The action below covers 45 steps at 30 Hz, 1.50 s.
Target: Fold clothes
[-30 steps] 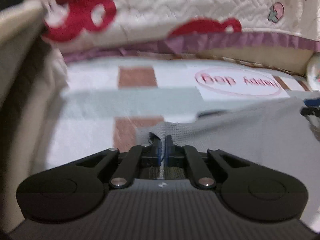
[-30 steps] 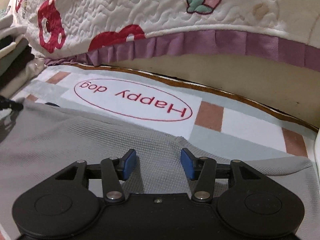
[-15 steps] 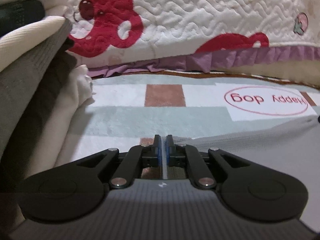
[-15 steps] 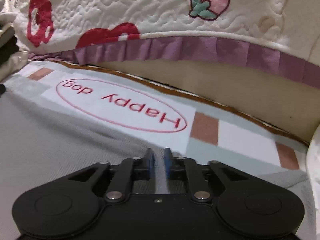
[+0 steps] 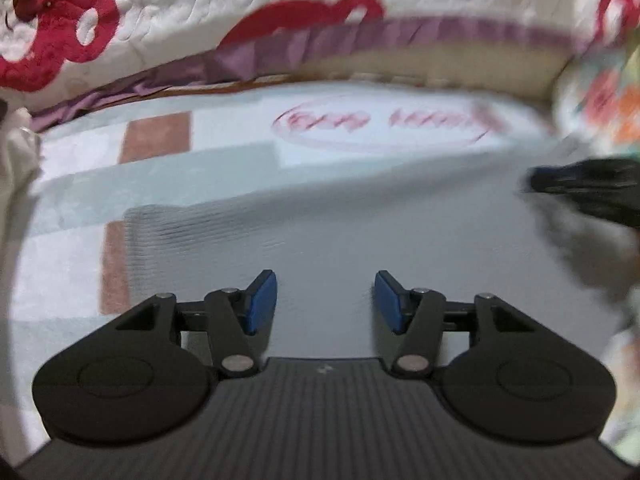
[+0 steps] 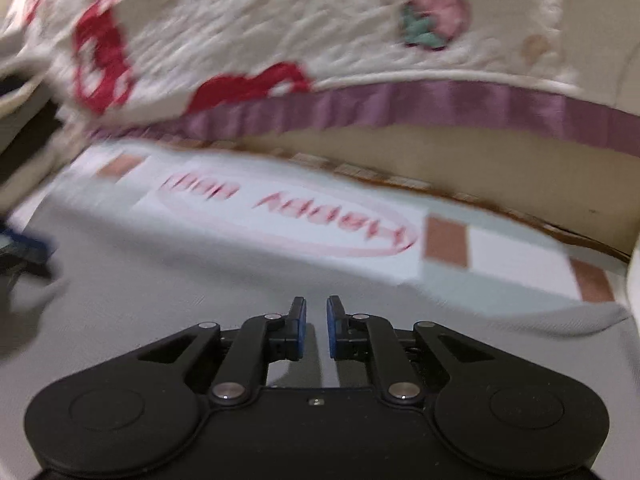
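On my left wrist view, at the far left edge, I see a bit of crumpled white cloth [image 5: 18, 136], too smeared to identify further. Ahead lies the pale blue-and-white checked mat with brown squares [image 5: 156, 138], and on it a red oval with red lettering [image 5: 384, 124] that motion blur makes unreadable. The grey ribbed knit garment [image 5: 320, 220] is spread flat over the near half of this mat, its left edge crossing a brown square near the mat's left side. My left gripper [image 5: 325, 302] hangs over that garment with its blue pads [image 5: 262, 300] standing well apart; its jaws have just been opening, and nothing is pinched between them, only cloth lying beneath. At the right edge I make out the dark tip of my right gripper [image 5: 588, 190] over the garment.

Behind the mat's far edge rises a cream quilted cover with red bear prints and a purple frill [image 5: 360, 36].

On my right wrist view, the same garment [image 6: 200, 300] fills the near ground, reaching the mat's right side. My right gripper [image 6: 316, 330] has its blue pads almost together, a narrow slit left between them; its jaws closed in the last moments. Grey cloth shows in that slit, but I cannot tell whether the pads actually pinch it or simply hang above it.
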### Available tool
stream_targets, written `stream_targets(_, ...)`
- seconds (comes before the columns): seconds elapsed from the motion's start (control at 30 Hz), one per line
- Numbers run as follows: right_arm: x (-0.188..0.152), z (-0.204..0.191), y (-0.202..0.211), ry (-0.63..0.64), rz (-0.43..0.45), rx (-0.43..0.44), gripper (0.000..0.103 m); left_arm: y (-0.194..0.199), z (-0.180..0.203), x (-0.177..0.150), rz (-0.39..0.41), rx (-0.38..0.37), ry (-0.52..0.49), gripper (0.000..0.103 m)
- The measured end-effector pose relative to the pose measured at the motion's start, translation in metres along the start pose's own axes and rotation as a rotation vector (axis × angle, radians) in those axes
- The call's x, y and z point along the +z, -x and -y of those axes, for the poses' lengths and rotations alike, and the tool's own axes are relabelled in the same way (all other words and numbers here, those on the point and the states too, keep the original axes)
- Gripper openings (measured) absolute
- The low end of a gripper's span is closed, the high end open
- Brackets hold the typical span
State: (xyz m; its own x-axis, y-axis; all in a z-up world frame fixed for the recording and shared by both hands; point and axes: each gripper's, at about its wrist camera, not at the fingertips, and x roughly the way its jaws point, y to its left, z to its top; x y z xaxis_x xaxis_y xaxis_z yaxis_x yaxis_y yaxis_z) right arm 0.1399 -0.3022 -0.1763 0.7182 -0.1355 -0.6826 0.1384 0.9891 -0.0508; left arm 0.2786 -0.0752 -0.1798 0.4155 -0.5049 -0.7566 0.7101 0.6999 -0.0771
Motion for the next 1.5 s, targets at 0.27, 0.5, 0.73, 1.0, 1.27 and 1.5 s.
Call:
stream_targets(0.27, -0.005, -0.062, 0.033, 0.161, -0.019, 0.157, 0.028, 0.009, -0.052, 0.007, 0.003, 0.112, 0.153, 0.051)
stream_targets(0.5, -0.010, -0.151, 0.053, 0.334, -0.047, 0.461, 0.036, 0.026, -0.088, -0.006, -0.043, 0.084, 0.225, 0.064)
stream_targets(0.73, -0.030, -0.234, 0.052, 0.621, -0.069, 0.592, 0.056, 0.019, -0.107, -0.014, 0.002, -0.076, 0.342, 0.070)
stream_targets(1.0, -0.029, -0.244, 0.026, 0.521, 0.019, 0.558, 0.056, 0.007, -0.100, -0.010, 0.098, -0.057, 0.359, 0.070)
stream_targets(1.27, -0.016, -0.228, 0.044, 0.379, 0.068, 0.552, 0.009, 0.008, -0.070, -0.002, 0.135, 0.017, 0.194, 0.013)
stream_targets(1.5, -0.004, -0.173, 0.064, 0.090, 0.101, 0.596, 0.008, 0.044, -0.019, 0.024, 0.218, 0.020, 0.025, 0.011)
